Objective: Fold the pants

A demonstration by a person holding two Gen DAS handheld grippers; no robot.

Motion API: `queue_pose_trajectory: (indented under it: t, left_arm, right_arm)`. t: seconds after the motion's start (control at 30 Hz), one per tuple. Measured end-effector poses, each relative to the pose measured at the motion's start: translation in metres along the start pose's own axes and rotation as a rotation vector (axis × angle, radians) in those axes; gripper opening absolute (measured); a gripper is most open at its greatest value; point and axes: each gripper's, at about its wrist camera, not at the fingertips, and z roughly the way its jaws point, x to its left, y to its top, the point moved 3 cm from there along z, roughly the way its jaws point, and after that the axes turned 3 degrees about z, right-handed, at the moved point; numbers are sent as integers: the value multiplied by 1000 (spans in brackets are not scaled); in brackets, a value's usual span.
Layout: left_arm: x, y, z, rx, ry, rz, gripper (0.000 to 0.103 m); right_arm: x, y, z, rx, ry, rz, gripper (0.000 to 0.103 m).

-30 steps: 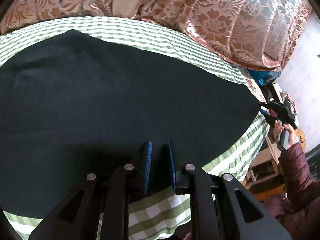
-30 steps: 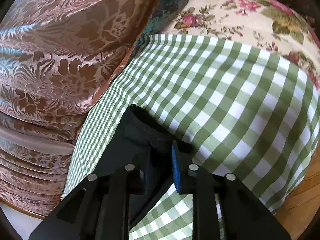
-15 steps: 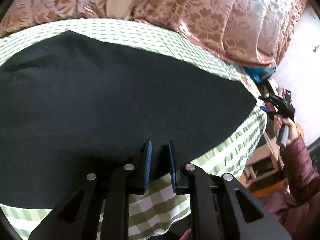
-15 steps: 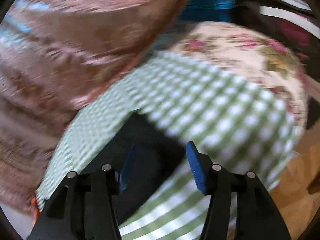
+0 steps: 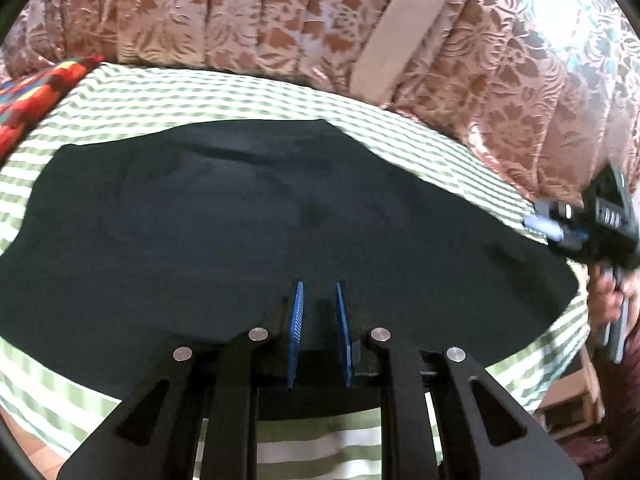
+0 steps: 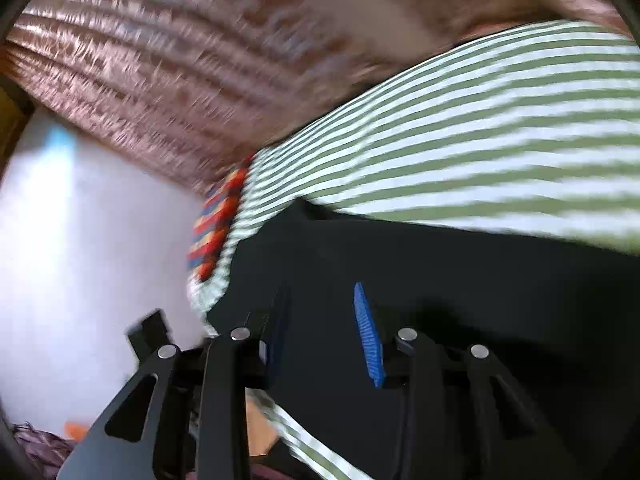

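The black pants [image 5: 240, 240] lie spread flat on a green-and-white checked cloth [image 5: 200, 100]. My left gripper [image 5: 319, 286] is at their near edge, its blue pads a narrow gap apart and shut on a lifted bit of the black fabric. My right gripper [image 5: 538, 226] hovers over the right end of the pants, held by a person's hand [image 5: 608, 296]. In the blurred right wrist view the right gripper [image 6: 320, 292] stands over the pants [image 6: 440, 280]. Its jaws are apart and closing, with black fabric below them and the pads not pressing on it.
A brown floral brocade cover [image 5: 240, 20] rises behind the checked cloth. A red patterned cloth [image 5: 32, 92] lies at the far left end. Wooden furniture [image 5: 568, 400] stands low on the right. A pale wall [image 6: 80, 240] fills the left of the right wrist view.
The right gripper let go of the pants' end, opened wide, then swung fast and rolled to face along the pants. The left gripper shifted and turned, still gripping the near edge.
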Motion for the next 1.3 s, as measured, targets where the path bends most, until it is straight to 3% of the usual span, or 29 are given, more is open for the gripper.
queue_pose_trajectory:
  t: [0.03,0.1,0.27,0.4,0.5,0.6,0.63,0.7,0.8,0.83,0.9,1.0,1.1,1.17,1.3]
  left_arm:
    - [3,-1,-1,0,-6,-8,15]
    - [11,-4,0,1,-3,-17,15]
    - [29,-15,3,16,-30,-48,15]
    - [32,-17,7,20,-64,-62,15]
    - [33,-17,9,22,-80,-67,15]
    - [34,-18,10,24,-92,-71,15]
    - [34,-19,10,24,-96,-75,15]
    - [36,-18,11,28,-99,-83,15]
    - [35,-18,11,27,-91,-81,15]
    - [37,-18,11,27,-88,-83,15]
    - [38,-19,12,26,-86,-104,15]
    - [41,-17,15,36,-93,-126,15]
    - [42,-17,15,36,-95,-137,15]
    - [41,-16,14,36,-84,-141,15]
    - [44,-9,4,27,-86,-189,15]
  right_arm:
    - [7,10,16,22,21,-7,44]
    - [16,32,49,73,71,6,50]
    - [12,79,119,175,62,47,51]
    - [1,87,155,275,25,24,49]
    - [4,84,176,348,61,-21,41]
    - [14,82,189,385,125,-59,43]
    - [16,80,191,391,137,-66,50]
    - [14,83,203,386,138,-62,51]
    - [9,90,201,298,48,-94,6]
    - [8,96,194,248,87,-62,5]
    - [8,99,187,184,78,-87,5]
    - [-13,91,211,217,-73,-108,5]
    - [-24,88,219,214,-88,-93,6]
    - [-25,87,214,209,-79,-83,12]
    - [-12,87,182,150,-86,-94,41]
